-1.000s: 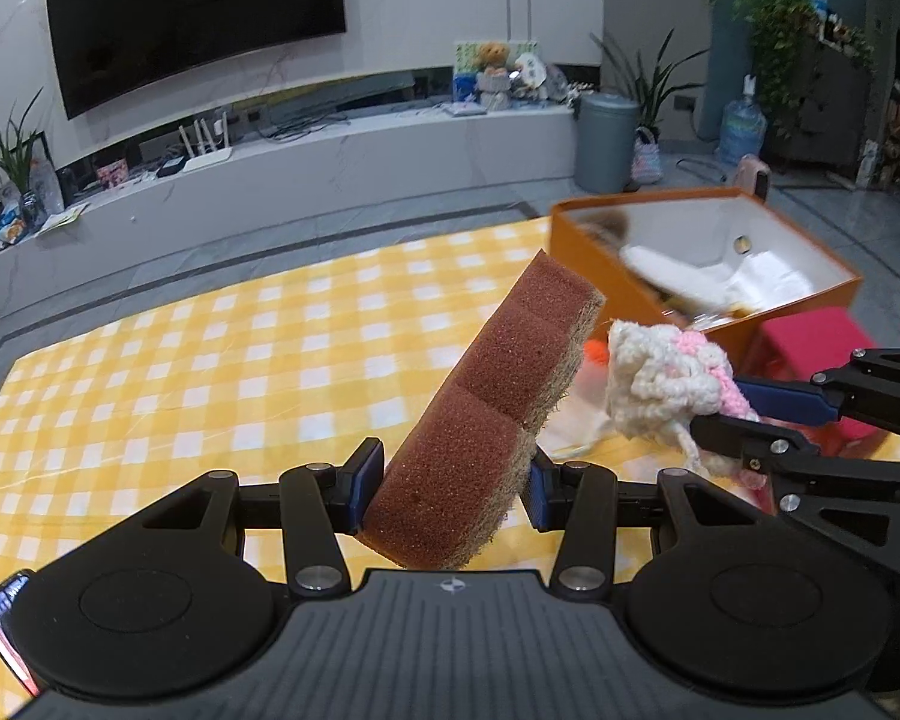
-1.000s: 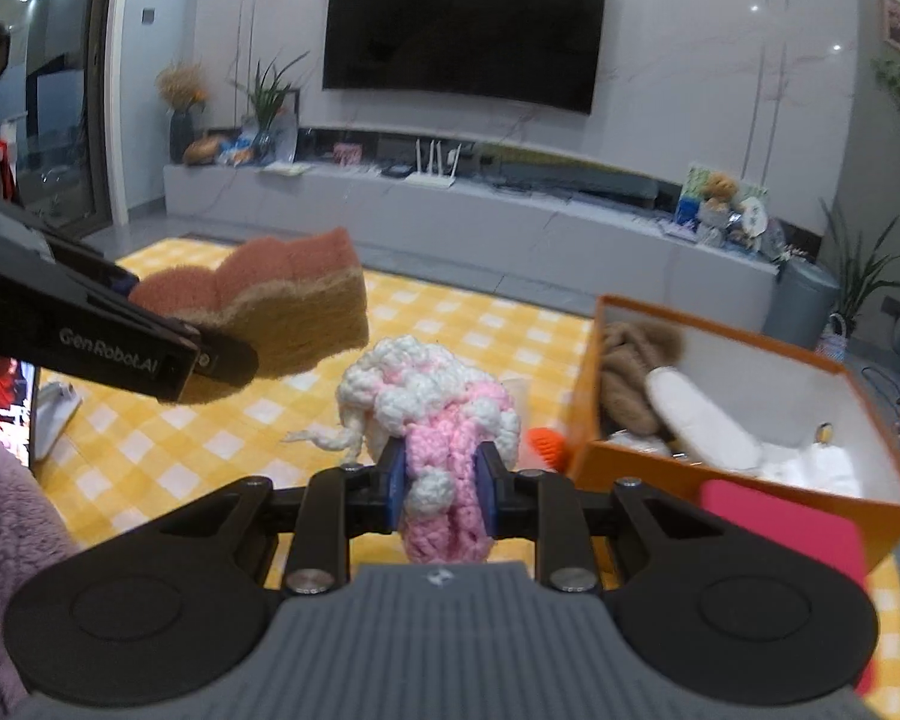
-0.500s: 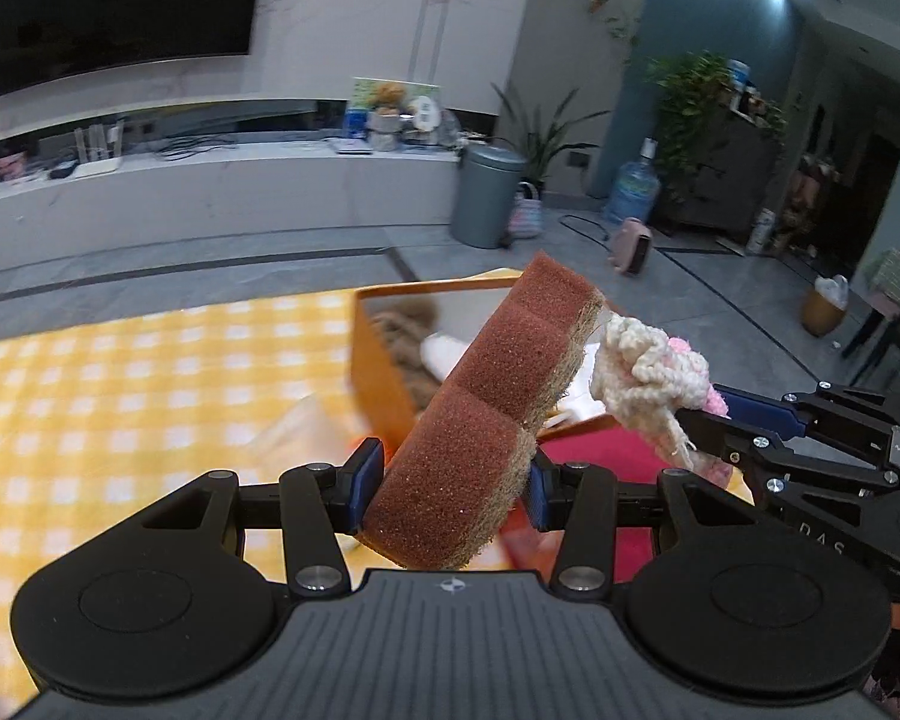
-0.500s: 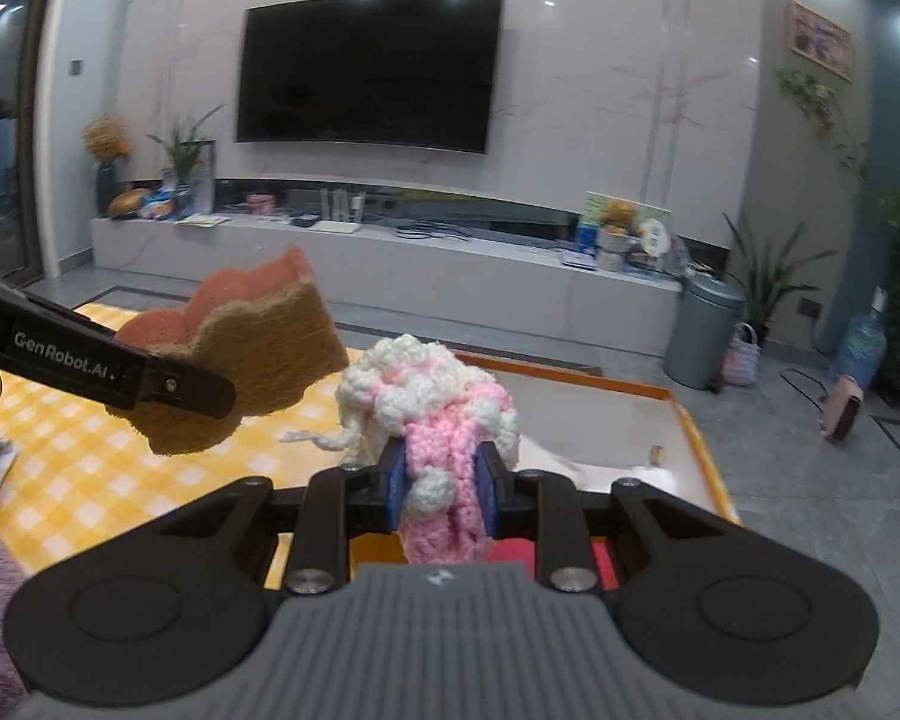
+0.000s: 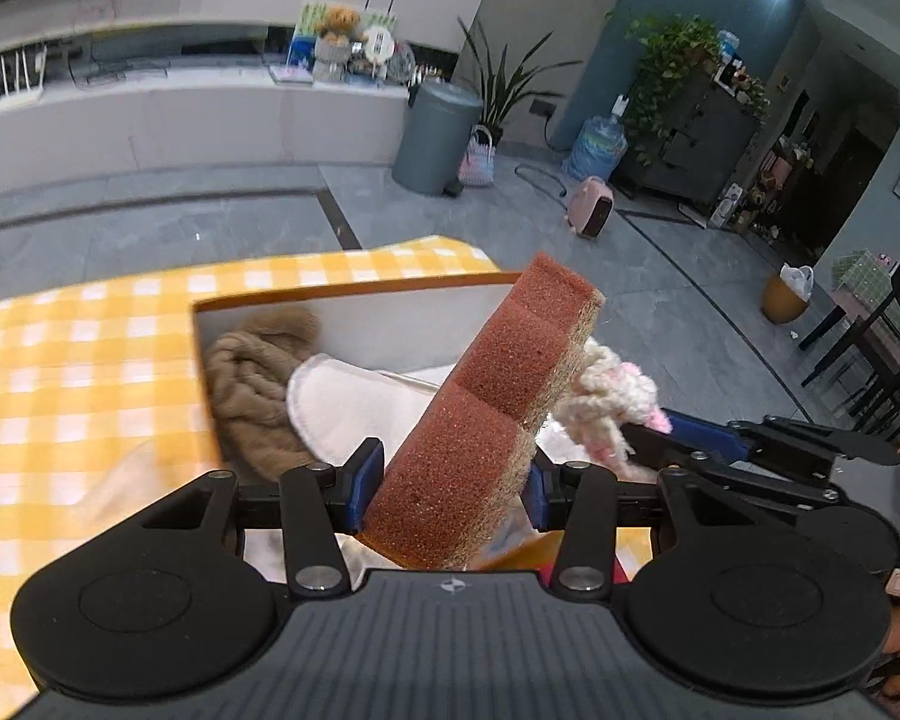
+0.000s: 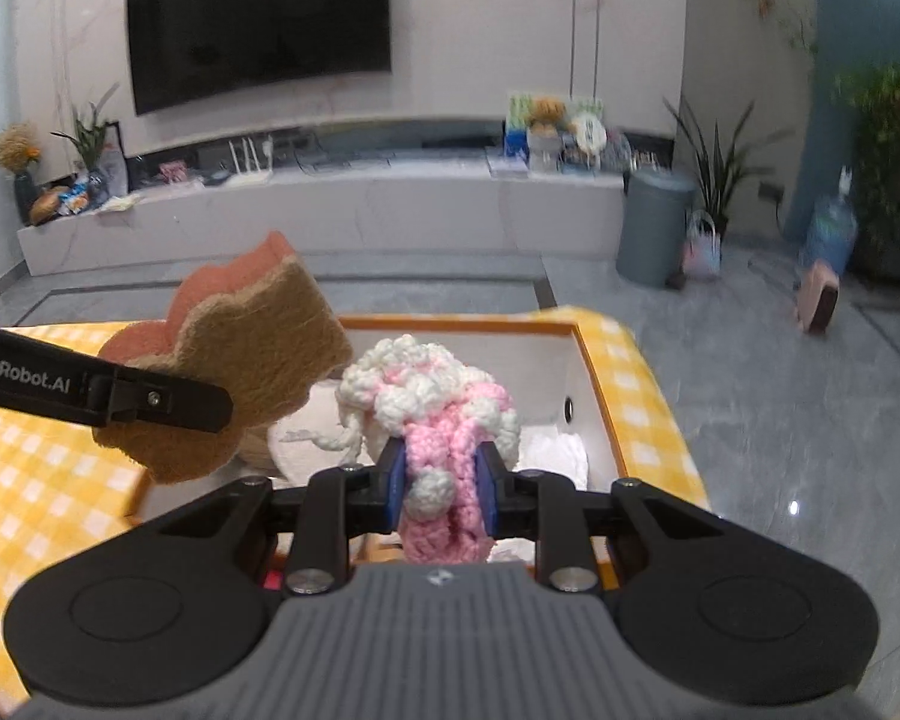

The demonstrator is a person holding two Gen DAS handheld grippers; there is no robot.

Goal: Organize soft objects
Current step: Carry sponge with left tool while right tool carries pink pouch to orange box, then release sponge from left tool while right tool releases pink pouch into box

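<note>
My left gripper (image 5: 453, 483) is shut on a reddish-brown sponge (image 5: 492, 414) and holds it tilted above the orange box (image 5: 342, 297). My right gripper (image 6: 441, 483) is shut on a pink and white crocheted toy (image 6: 432, 414), also above the box (image 6: 468, 324). The sponge (image 6: 234, 378) shows to the left of the toy in the right wrist view; the toy (image 5: 609, 399) shows right of the sponge in the left wrist view. Inside the box lie a tan knitted piece (image 5: 252, 384) and a white cloth (image 5: 354, 408).
The box stands on a yellow checked tablecloth (image 5: 60, 372) near the table's far right corner. Beyond the table edge is grey floor (image 5: 570, 276), a grey bin (image 5: 435, 135) and a long white TV bench (image 6: 330, 210).
Both grippers have moved to the right with their loads, from beside the box to over its inside. Both stay shut.
</note>
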